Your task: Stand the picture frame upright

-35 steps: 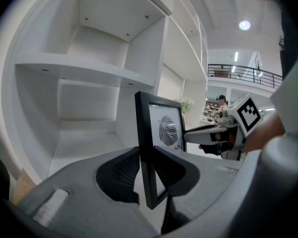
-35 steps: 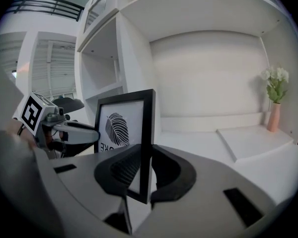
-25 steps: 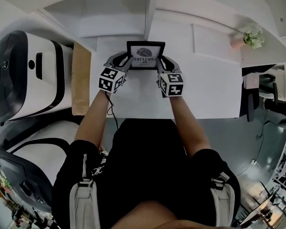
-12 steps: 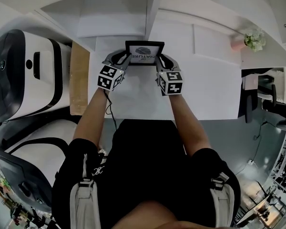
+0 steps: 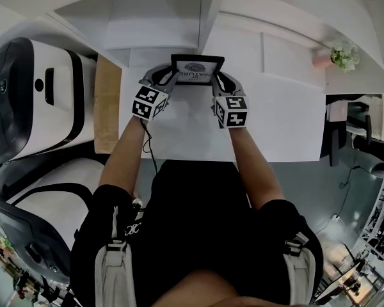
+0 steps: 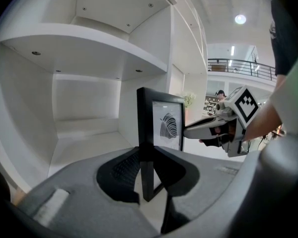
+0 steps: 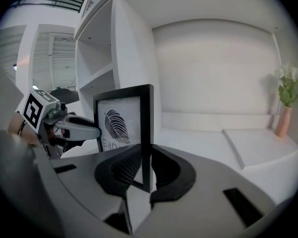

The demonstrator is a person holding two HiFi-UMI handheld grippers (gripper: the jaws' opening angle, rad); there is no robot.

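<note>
A black picture frame [image 5: 197, 69] with a leaf print stands nearly upright on the white table [image 5: 275, 114], in front of the shelf unit. My left gripper [image 5: 171, 77] is shut on its left edge and my right gripper [image 5: 216, 78] is shut on its right edge. In the left gripper view the frame's [image 6: 161, 125] black edge sits between the pads of my left gripper [image 6: 146, 175], with the right gripper [image 6: 213, 128] beyond it. In the right gripper view the frame's [image 7: 121, 125] edge runs down between the pads of my right gripper [image 7: 146, 170], and the left gripper [image 7: 72, 125] holds the far side.
White shelving [image 5: 153, 18] rises just behind the frame. A pink vase with flowers [image 5: 336, 52] stands at the table's back right. A brown board [image 5: 107, 104] and large white and black machines [image 5: 32, 101] lie to the left. A black chair [image 5: 336, 139] is at the right.
The frame has tipped further upright between the two grippers: from above its face looks shorter than a second ago. Both hands stay about where they were.
</note>
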